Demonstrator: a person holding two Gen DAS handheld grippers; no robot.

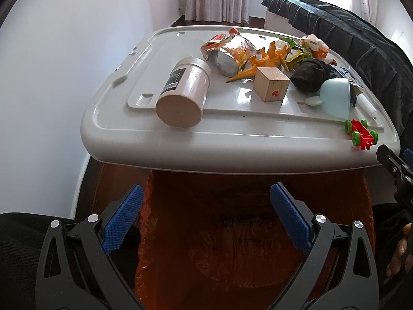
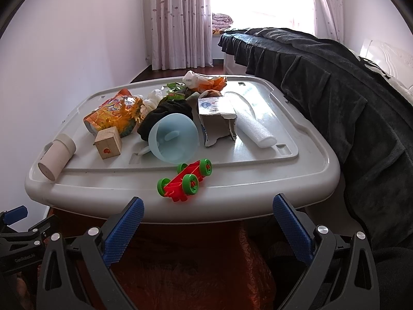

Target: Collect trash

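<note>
Both grippers sit low at the near edge of the grey bin lid (image 1: 134, 139), which serves as my desk here. I read the left gripper (image 1: 206, 217) as released: blue fingers (image 1: 124, 217) spread wide, nothing between them. Right gripper (image 2: 206, 228) likewise released, fingers (image 2: 291, 228) wide apart and empty.

An orange trash bag (image 1: 232, 245) lies below the lid edge, filling the lower centre of the left wrist view, directly under and ahead of the left fingers.

The trash lies well beyond both sets of fingers, toward the upper centre of each frame: a crumpled foil snack bag (image 1: 232, 51), a torn carton (image 2: 218, 121) and a white foam roll (image 2: 254, 126) just right of it.

Other items on the lid: a beige jar (image 1: 184, 90) on its side, a wooden cube (image 1: 271, 84), a pale blue bowl (image 2: 174, 137) tipped over, a dark sock (image 1: 308, 76). A red toy car (image 2: 187, 180) with green wheels is nearest the right fingers, just above their gap.
</note>
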